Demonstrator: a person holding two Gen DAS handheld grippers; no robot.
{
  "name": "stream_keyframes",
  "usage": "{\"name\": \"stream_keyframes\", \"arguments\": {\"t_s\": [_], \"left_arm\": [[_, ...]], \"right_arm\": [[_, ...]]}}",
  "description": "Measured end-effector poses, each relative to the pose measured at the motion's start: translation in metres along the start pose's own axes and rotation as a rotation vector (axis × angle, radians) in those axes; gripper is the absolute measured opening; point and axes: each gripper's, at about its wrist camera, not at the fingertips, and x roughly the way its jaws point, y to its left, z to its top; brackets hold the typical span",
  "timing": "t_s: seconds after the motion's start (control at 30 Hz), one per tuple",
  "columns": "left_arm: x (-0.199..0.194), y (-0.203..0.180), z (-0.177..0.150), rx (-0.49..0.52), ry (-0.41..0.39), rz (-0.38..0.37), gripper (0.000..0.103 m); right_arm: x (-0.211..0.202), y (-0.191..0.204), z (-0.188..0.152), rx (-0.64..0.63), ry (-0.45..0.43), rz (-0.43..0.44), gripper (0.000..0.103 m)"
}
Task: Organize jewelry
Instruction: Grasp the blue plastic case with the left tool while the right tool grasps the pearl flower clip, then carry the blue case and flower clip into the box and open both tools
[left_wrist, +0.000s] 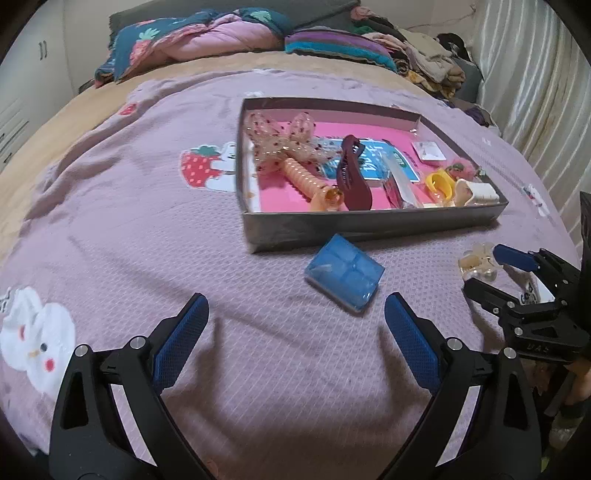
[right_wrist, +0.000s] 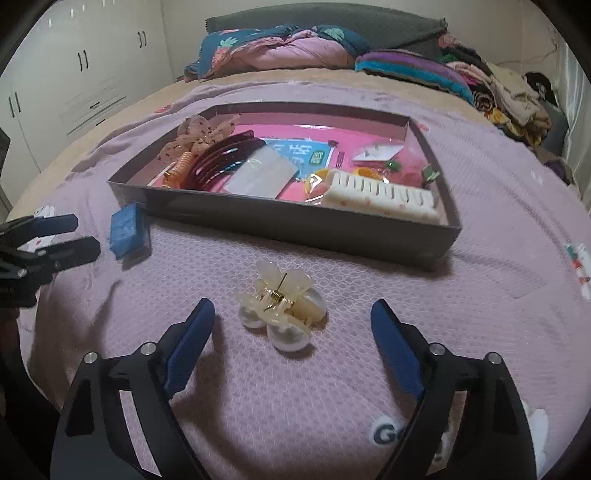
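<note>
Spread over the bed, a pink blanket (right_wrist: 369, 369) holds our grey tray (right_wrist: 295, 225) of hair things. Our right gripper (right_wrist: 291, 314) gapes around a pearl clip (right_wrist: 280, 306) without touching. Our left gripper (left_wrist: 295, 306) gapes empty near a blue box (left_wrist: 343, 275).

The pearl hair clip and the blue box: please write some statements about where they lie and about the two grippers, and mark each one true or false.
1. The pearl hair clip lies on the bedspread, outside the tray. True.
2. The right gripper is shut on the clip. False: its fingers stand apart on either side of the clip, not touching it.
3. The blue box lies inside the tray. False: it lies on the bedspread in front of the tray.
4. The left gripper is open and holds nothing. True.
5. A dark red hair claw lies in the tray. True.
</note>
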Motion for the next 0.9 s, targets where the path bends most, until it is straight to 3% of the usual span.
{"name": "stream_keyframes", "arguments": {"t_s": [0.23,0.33,0.43,0.5,0.67,0.9], "left_arm": [[0.016,-0.012,0.01,0.034,0.004,-0.02,0.089],[0.022,-0.018,0.013,0.046,0.011,-0.033,0.085],[0.03,-0.023,0.013,0.051,0.035,-0.053,0.065],[0.033,-0.026,0.012,0.065,0.045,-0.045,0.046],[0.025,-0.022,0.01,0.054,0.048,-0.061,0.045],[-0.009,-0.004,0.009,0.002,-0.012,-0.066,0.045]], "right_arm": [[0.006,-0.004,0.002,0.011,-0.001,0.047,0.048],[0.004,-0.005,0.001,0.021,-0.001,0.066,0.048],[0.0,-0.007,-0.001,0.038,-0.003,0.086,0.048],[-0.005,-0.01,-0.001,0.061,-0.008,0.1,0.048],[-0.017,-0.014,-0.001,0.089,-0.026,0.115,0.048],[-0.041,0.0,0.004,0.054,-0.078,0.148,0.048]]}}
